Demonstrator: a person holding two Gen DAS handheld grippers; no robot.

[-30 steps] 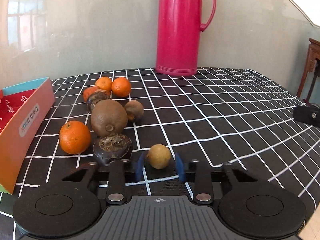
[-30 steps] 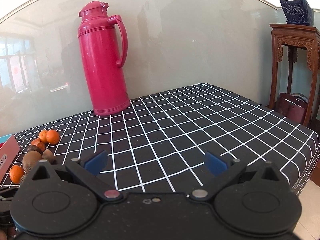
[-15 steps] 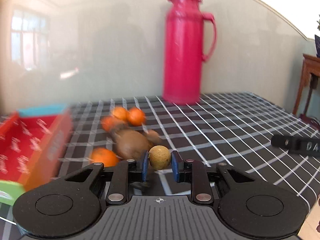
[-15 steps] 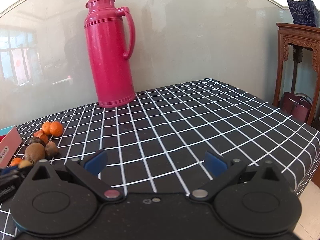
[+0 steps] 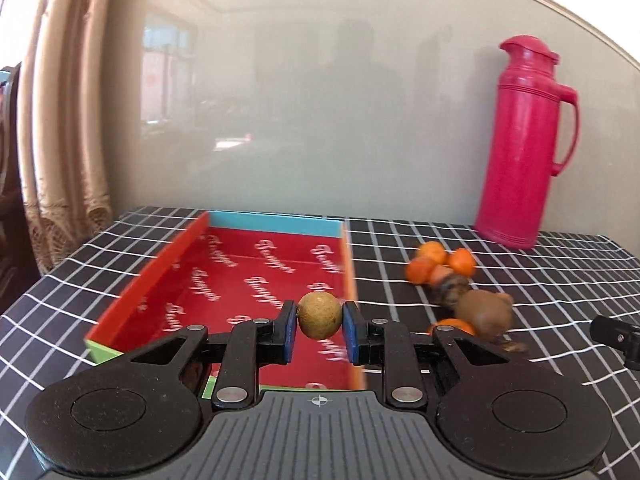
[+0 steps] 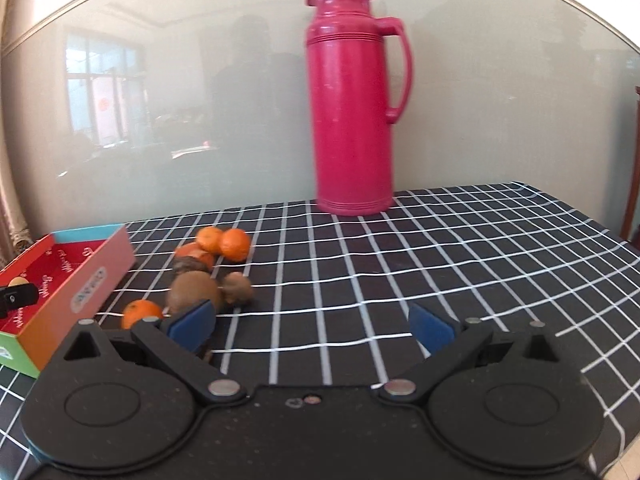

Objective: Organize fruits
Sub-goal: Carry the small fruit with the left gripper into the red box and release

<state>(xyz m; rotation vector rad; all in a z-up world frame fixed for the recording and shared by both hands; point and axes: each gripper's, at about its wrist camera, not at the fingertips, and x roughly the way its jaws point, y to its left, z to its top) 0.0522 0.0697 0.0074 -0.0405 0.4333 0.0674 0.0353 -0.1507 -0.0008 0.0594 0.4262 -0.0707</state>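
Item, small tan fruit (image 5: 320, 315): clamped between the pads of the left gripper (image 5: 319, 332), apparently above the red box (image 5: 256, 280) floor; right gripper (image 6: 312, 326) spread, empty; best lowered inside the walls before release, preventing roll.

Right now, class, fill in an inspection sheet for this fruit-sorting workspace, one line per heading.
Surface: checked tablecloth, black with white lines.
Job's things: small tan fruit held above the red box; oranges and a brown fruit loose beside the box.
Clutter: pink flask at the back.
Grippers: left hand-held gripper shut on the tan fruit; right hand-held gripper open, empty.
Cables: nothing seen.
Surroundings: glossy wall, curtain.
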